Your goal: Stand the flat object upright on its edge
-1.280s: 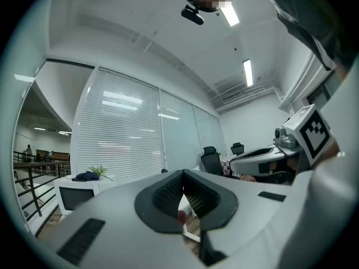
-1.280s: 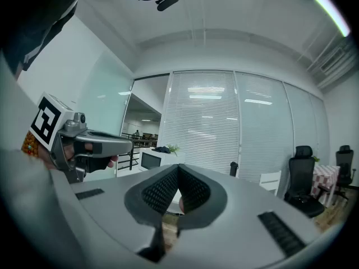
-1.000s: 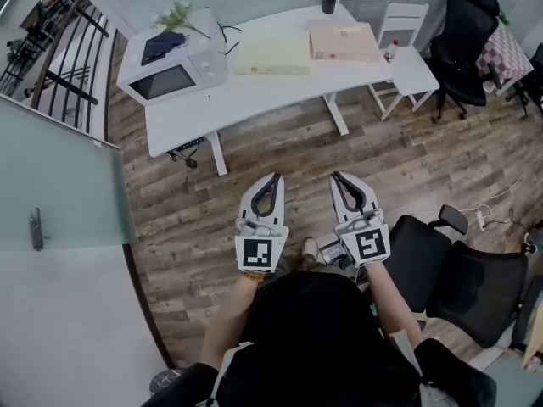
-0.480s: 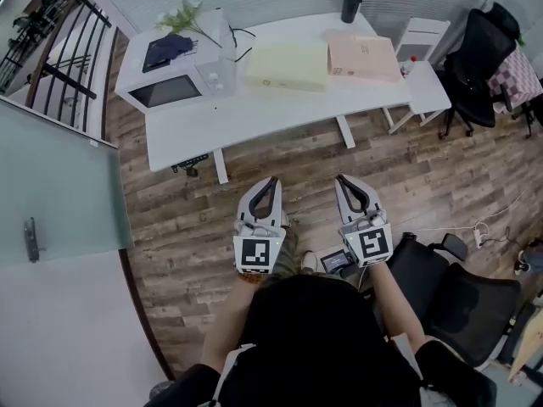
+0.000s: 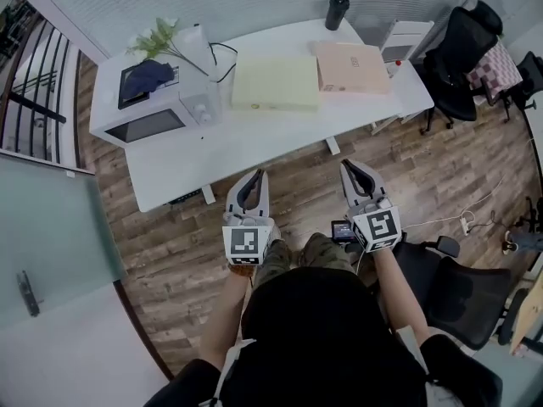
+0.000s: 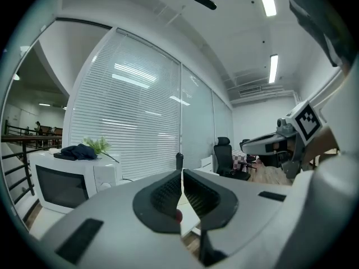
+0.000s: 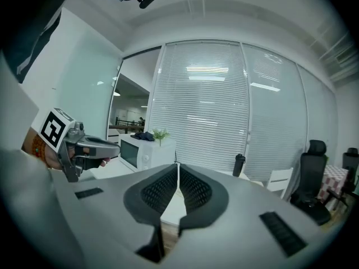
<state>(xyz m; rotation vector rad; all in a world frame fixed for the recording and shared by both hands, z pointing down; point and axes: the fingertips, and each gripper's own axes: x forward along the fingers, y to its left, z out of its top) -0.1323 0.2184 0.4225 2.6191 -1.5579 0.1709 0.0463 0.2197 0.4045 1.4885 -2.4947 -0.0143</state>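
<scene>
Two flat boxes lie on the white table (image 5: pixel 254 138): a pale yellow one (image 5: pixel 276 83) in the middle and a tan pink one (image 5: pixel 352 67) to its right. Both grippers hang over the wood floor, short of the table's front edge, pointing at it. My left gripper (image 5: pixel 258 176) (image 6: pixel 182 172) is shut with nothing between its jaws. My right gripper (image 5: pixel 348 166) (image 7: pixel 178 166) is shut and empty too. Neither touches a box.
A white microwave (image 5: pixel 148 117) with a dark cloth and a plant (image 5: pixel 157 36) on top stands at the table's left. A black tumbler (image 5: pixel 337 12) is at the back edge. A white chair (image 5: pixel 403 36) and black office chairs (image 5: pixel 454 58) (image 5: pixel 458 287) stand right; a glass door (image 5: pixel 51 227) stands left.
The person has stepped toward the table, which now sits closer under both grippers. Both grippers moved forward with the body and stayed shut.
</scene>
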